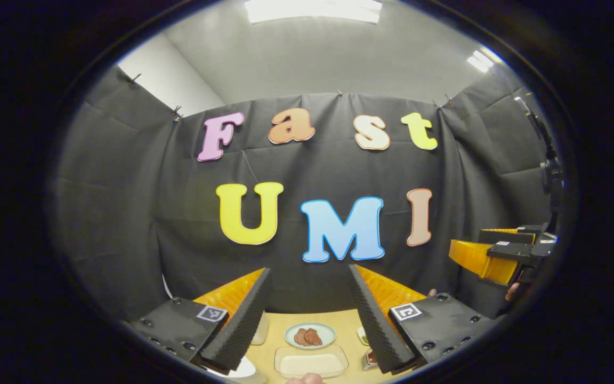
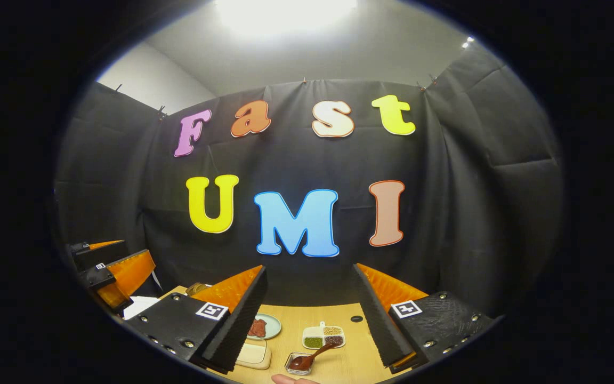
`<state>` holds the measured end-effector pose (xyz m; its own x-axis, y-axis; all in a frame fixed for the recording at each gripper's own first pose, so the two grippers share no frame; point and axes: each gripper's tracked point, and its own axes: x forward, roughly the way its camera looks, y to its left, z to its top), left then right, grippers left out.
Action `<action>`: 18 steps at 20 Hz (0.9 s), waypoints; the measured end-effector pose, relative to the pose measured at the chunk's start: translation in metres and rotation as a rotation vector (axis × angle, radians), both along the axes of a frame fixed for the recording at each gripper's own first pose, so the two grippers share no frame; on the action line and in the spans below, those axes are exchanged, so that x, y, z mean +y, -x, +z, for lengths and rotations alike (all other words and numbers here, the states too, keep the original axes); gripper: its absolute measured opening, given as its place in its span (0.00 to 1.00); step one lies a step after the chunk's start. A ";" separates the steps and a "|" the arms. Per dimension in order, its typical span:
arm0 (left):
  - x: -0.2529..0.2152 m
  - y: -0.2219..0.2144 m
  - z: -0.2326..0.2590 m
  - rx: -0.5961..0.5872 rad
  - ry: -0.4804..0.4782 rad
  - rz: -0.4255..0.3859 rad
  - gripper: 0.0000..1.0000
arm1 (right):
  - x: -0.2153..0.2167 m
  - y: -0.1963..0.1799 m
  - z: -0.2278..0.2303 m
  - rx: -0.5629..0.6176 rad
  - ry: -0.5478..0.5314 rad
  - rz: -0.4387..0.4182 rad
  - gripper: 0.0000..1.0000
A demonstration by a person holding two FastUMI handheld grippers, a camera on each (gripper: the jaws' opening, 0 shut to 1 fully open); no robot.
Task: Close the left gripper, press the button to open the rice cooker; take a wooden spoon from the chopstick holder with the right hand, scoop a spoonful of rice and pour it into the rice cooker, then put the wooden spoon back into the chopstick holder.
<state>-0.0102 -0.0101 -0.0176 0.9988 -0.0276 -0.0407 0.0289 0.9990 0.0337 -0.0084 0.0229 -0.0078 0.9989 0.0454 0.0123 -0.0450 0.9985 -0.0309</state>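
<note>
Both grippers are held high over a wooden table [image 2: 339, 368] and face the booth wall. My left gripper [image 1: 309, 314] is open with nothing between its fingers; it also appears at the left edge as the left gripper [image 2: 110, 272]. My right gripper [image 2: 309, 314] is open and empty too, and it hangs at the far right as the right gripper [image 1: 499, 256]. A shallow rectangular tray of pale rice [image 1: 311, 361] lies below on the table, seen again as the tray [image 2: 253, 353]. A brown spoon [image 2: 320, 352] rests in a small square dish [image 2: 299, 364]. A white rounded object [image 1: 243, 369] peeks out under my left finger.
A round plate with brown food [image 1: 309, 336] sits behind the tray. A divided dish of coloured grains [image 2: 324, 336] stands mid-table beside a small dark hole [image 2: 356, 318]. A fingertip [image 2: 285, 379] pokes in at the bottom edge. Black cloth encloses the table on three sides.
</note>
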 end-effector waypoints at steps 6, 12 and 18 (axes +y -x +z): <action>0.005 -0.001 0.009 -0.040 0.030 0.026 0.99 | 0.007 -0.005 -0.006 0.016 0.008 0.022 0.96; 0.028 -0.013 0.004 -0.053 0.038 0.070 0.98 | 0.001 -0.010 -0.006 0.010 -0.011 0.023 0.96; 0.059 -0.013 -0.013 -0.045 0.016 0.119 0.89 | -0.002 -0.015 -0.006 0.003 -0.031 0.022 0.96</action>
<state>0.0030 0.0492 -0.0307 0.9959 0.0907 0.0039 -0.0908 0.9957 0.0166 0.0065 0.0214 -0.0135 0.9977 0.0669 0.0116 -0.0669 0.9978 0.0003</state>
